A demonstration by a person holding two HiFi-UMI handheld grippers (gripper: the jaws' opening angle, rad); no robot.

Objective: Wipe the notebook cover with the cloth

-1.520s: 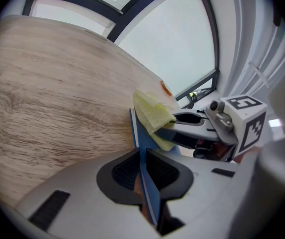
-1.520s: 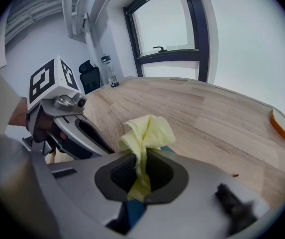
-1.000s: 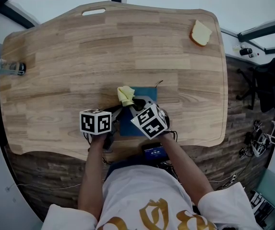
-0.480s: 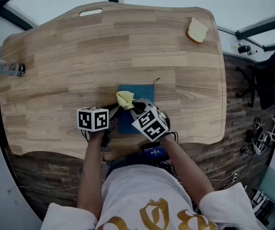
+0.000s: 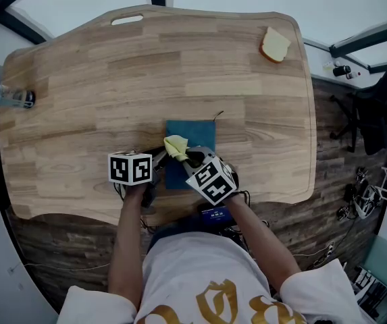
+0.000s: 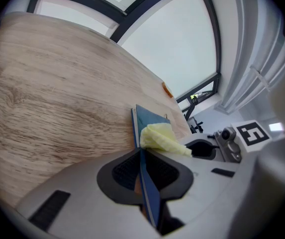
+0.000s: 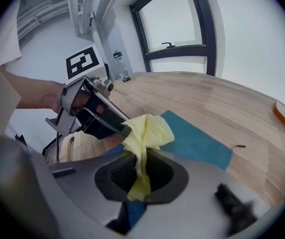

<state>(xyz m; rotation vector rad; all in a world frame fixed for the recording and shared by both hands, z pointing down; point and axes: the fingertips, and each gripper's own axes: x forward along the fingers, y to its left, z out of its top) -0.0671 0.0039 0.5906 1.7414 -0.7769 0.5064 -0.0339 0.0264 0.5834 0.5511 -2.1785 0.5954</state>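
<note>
A blue notebook (image 5: 194, 135) lies on the wooden table (image 5: 98, 73), near its front edge. My left gripper (image 5: 160, 159) is shut on the notebook's near-left edge; in the left gripper view the cover (image 6: 150, 121) runs edge-on between the pads (image 6: 127, 169). My right gripper (image 5: 186, 156) is shut on a crumpled yellow cloth (image 5: 175, 146), which rests on the cover's near-left part. The right gripper view shows the cloth (image 7: 145, 132) bunched out of the jaws onto the notebook (image 7: 198, 144), right beside the left gripper's fingers (image 7: 102, 118).
A pale sponge-like piece (image 5: 275, 44) lies at the table's far right corner. A bottle (image 5: 7, 95) lies at the left edge. A thin strap (image 5: 218, 115) sticks out of the notebook's far right corner. A dark device (image 5: 216, 214) sits at the front edge.
The right gripper has drawn the cloth a little toward the person along the cover, so more blue shows beyond it. The left gripper has kept its hold in place.
</note>
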